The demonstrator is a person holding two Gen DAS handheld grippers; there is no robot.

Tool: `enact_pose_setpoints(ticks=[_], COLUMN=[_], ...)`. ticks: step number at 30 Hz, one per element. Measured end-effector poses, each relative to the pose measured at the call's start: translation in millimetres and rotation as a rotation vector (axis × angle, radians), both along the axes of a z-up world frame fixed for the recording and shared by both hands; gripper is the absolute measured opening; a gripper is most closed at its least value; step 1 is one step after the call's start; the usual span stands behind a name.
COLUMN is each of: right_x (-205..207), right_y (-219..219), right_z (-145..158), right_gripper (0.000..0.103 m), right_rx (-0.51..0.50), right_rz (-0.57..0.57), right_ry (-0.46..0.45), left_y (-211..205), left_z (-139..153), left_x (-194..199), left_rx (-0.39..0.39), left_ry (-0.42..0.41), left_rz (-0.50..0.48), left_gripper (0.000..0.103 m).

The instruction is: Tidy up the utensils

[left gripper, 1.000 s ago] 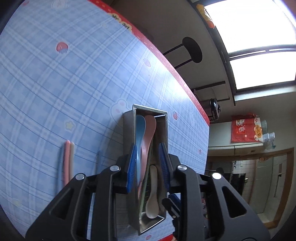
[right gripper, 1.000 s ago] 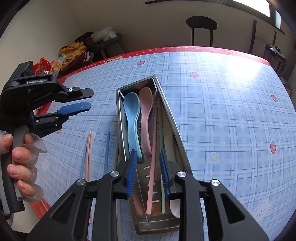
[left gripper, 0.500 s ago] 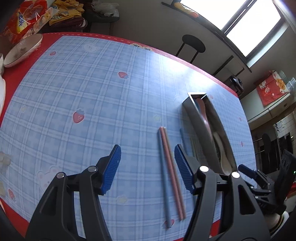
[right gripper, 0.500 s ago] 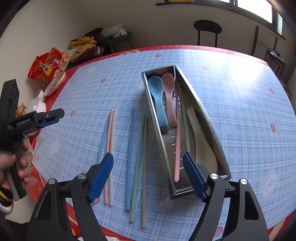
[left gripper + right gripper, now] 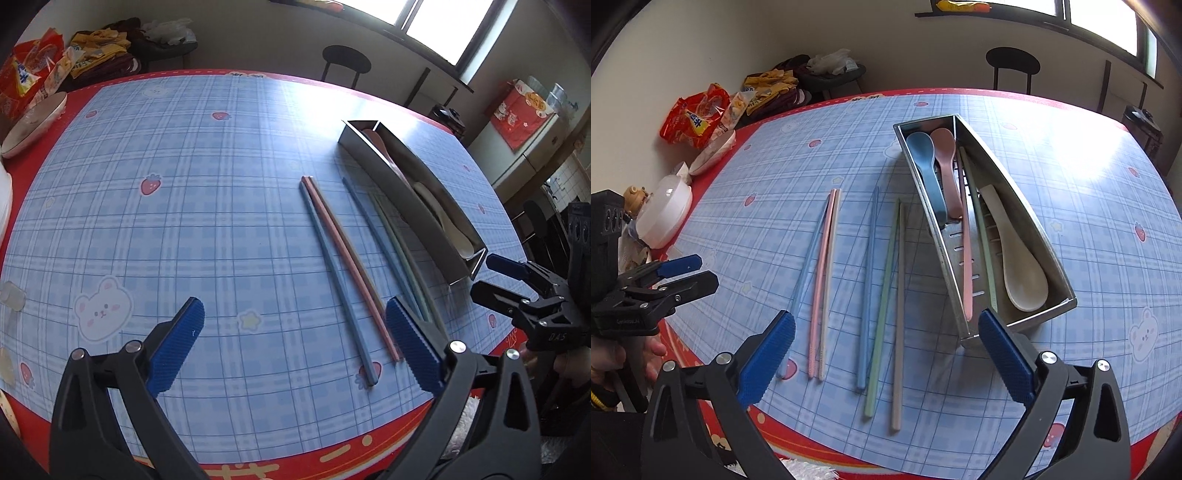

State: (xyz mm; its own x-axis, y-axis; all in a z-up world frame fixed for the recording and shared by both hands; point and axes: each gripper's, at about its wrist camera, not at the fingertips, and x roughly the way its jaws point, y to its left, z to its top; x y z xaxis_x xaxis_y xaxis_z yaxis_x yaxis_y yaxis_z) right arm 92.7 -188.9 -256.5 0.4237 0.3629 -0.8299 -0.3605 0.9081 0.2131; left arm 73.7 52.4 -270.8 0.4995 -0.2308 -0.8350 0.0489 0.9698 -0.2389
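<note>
- Both grippers, left gripper (image 5: 293, 345) and right gripper (image 5: 886, 356), hang over the near table edge; their jaws have just been opening and stand wide with nothing between them.
- Blue checked tablecloth (image 5: 775, 177) carries everything.
- Steel tray (image 5: 1039, 236) lies ahead-right of the right gripper, holding a blue spoon (image 5: 925, 166), pink spoon (image 5: 947, 162) and cream spoon (image 5: 1015, 254).
- Loose chopsticks (image 5: 882, 295) lie just left of the tray, ahead between the right gripper's fingers.

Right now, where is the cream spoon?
In the right wrist view the cream spoon lies inside the metal tray, along its right side, bowl toward the near end, beside the green chopstick.
</note>
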Motion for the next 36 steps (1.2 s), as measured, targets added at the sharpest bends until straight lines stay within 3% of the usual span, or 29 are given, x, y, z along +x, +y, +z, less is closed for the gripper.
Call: enact_pose_setpoints(ticks=[4,20,24,31,33,36], right_x=[-3.7,-7.0,-5.0,0.9,5.0,11.4], right_y=[-2.7,5.3,7.1,16.9,22.9,32.2], right_z=[-3.4,-12.8,-12.5,-17.8,-20.5,-24.2], right_gripper=[0.097,0.096,0.063,0.019,0.013,0.013], right_rx=[-0.018,-0.069,-0.083,-0.081,-0.094,-0.135], right_rz=[-0.024,-0.019,-0.008,0.045,0.065,0.099], right_ry=[0.003,0.075,0.080,0.093,0.097,0.080], left_y=[-18.3,-44.3,-35.1,-14.3,-10.9,-6.7], left_z=[-1.6,-22.2,-24.7,-31.3,-32.4,-32.5], left_x=[1.9,8.8,10.0,11.4,11.3,10.8], left_rx=[0.061,0.097,0.081,0.067,0.070,0.082], left_ry=[-0.016,0.057,0.064,0.099,0.106,0.111], left_rz=[-0.047,-0.118,-0.080,0.022,0.039,0.065], left_gripper=[0.097,0.097,0.097,0.097,0.097,0.097])
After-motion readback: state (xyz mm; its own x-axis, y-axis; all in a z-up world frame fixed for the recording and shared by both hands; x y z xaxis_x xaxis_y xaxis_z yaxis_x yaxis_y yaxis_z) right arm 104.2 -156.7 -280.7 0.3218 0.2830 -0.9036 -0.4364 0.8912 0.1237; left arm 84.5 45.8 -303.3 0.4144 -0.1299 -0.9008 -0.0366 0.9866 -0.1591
